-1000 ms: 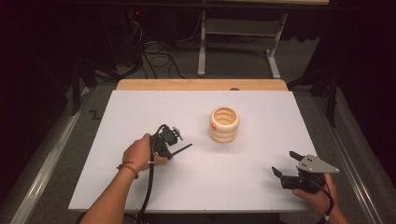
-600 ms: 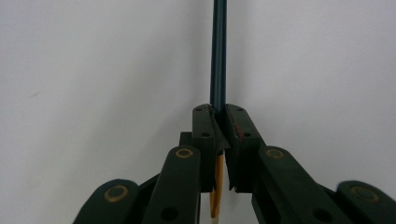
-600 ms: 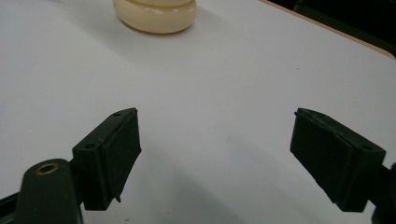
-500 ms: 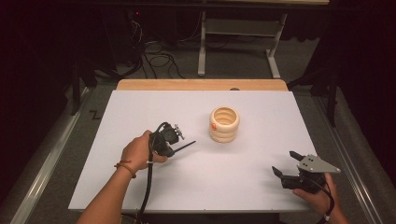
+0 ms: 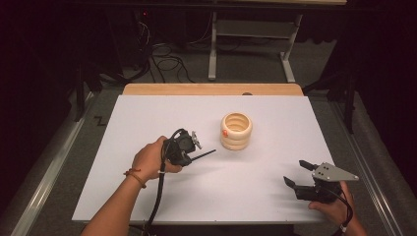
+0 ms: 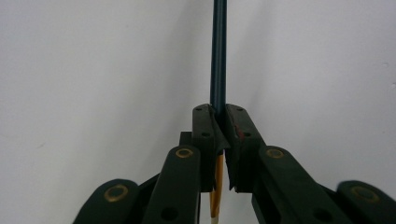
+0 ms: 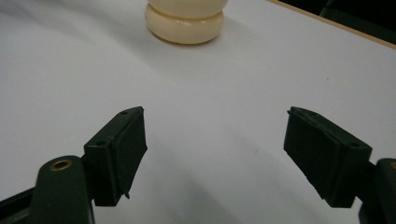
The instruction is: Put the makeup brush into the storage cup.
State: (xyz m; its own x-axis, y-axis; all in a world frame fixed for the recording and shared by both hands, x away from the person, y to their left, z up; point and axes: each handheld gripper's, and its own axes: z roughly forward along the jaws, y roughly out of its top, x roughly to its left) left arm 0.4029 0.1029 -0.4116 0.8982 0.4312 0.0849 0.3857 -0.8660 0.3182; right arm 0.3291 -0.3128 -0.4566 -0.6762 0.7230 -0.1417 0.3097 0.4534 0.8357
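I see a dark teal stick (image 6: 218, 51) with a yellow end, a cream ring holder (image 5: 236, 131) with one orange spot, black grippers, and a white table (image 5: 147, 113) with a wooden edge.

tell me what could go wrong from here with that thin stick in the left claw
1. The left claw pinches the dark stick near one end, so the long free end could swing or slip.
2. That free end points toward the cream ring holder and might knock it.
3. The right claw is open, too far off to steady anything.
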